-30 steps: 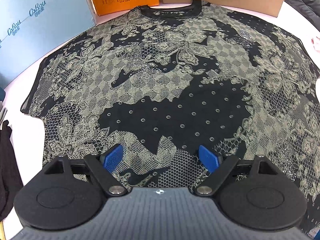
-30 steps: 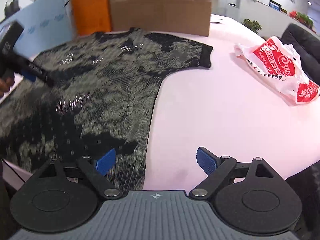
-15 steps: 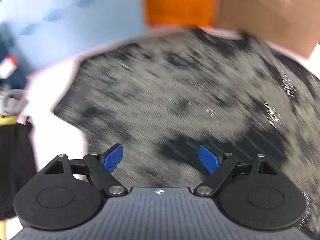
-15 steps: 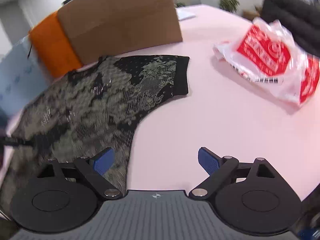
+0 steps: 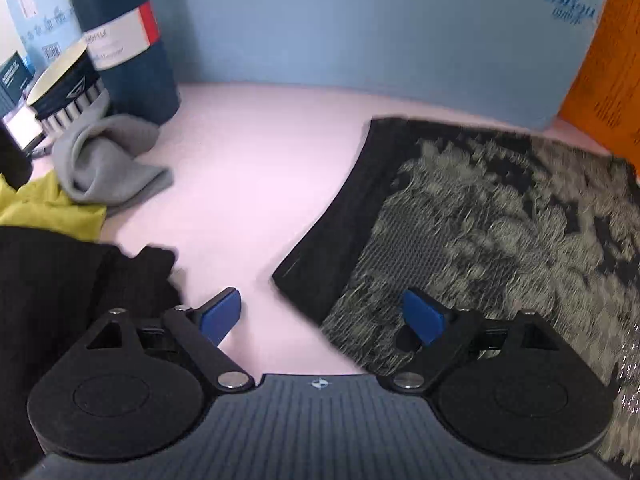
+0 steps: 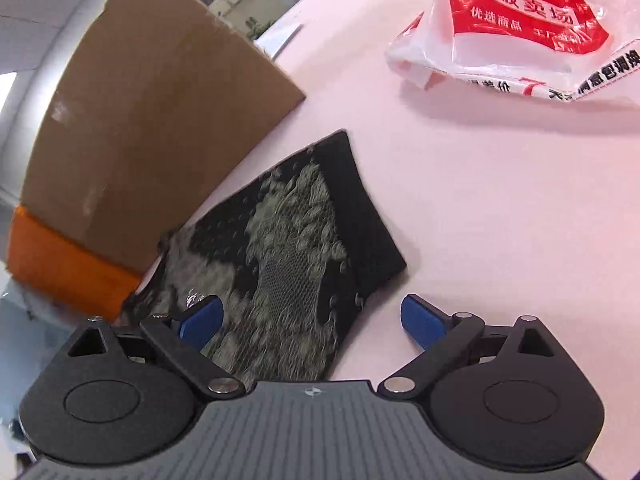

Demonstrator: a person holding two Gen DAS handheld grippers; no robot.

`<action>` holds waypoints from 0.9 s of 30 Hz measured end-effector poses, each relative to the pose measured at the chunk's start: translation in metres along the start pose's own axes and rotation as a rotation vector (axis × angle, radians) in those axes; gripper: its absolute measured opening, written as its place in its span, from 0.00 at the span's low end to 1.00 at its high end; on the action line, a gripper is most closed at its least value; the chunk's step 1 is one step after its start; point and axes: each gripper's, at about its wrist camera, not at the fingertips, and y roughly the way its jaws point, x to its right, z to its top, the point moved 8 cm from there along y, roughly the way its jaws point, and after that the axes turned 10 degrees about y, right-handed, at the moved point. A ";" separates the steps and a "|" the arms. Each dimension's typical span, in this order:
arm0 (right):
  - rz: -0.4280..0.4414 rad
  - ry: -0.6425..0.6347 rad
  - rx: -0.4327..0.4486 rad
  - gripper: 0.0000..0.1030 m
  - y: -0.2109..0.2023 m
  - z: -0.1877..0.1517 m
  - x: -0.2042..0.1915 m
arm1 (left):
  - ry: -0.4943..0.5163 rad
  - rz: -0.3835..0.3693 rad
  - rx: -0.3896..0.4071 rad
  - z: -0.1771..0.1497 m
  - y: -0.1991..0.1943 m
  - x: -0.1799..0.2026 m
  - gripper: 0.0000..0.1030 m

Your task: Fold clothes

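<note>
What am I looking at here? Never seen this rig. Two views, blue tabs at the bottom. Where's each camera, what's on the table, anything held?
No robot: a person holds a two-finger gripper in each hand, each carrying a fisheye camera looking along its fingers. The blue tabs are fingertip pads.

Left wrist view: the left gripper hangs open over one sleeve of the black top with pale lace print, spread on the pink table. Its jaws have just been closing a little, pressing on nothing yet. Beside it lie a grey cloth, a yellow garment and a black knit garment.

Right wrist view: the right gripper is open over the other sleeve, its jaws just widening. A brown cardboard box and red-and-white plastic bag sit nearby.

Nothing is held.
</note>
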 end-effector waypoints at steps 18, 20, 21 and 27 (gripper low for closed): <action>0.123 -0.839 -0.204 0.05 0.074 -0.151 -0.168 | 0.629 -0.237 0.348 -0.027 -0.092 0.268 0.08; 0.135 -0.876 -0.238 0.05 0.076 -0.173 -0.172 | 0.676 -0.256 0.320 -0.043 -0.090 0.283 0.10; 0.149 -0.885 -0.252 0.05 0.075 -0.181 -0.173 | 0.705 -0.266 0.309 -0.050 -0.090 0.288 0.16; 0.194 -0.933 -0.332 0.52 0.053 -0.197 -0.176 | 0.754 -0.270 0.336 -0.061 -0.104 0.273 0.57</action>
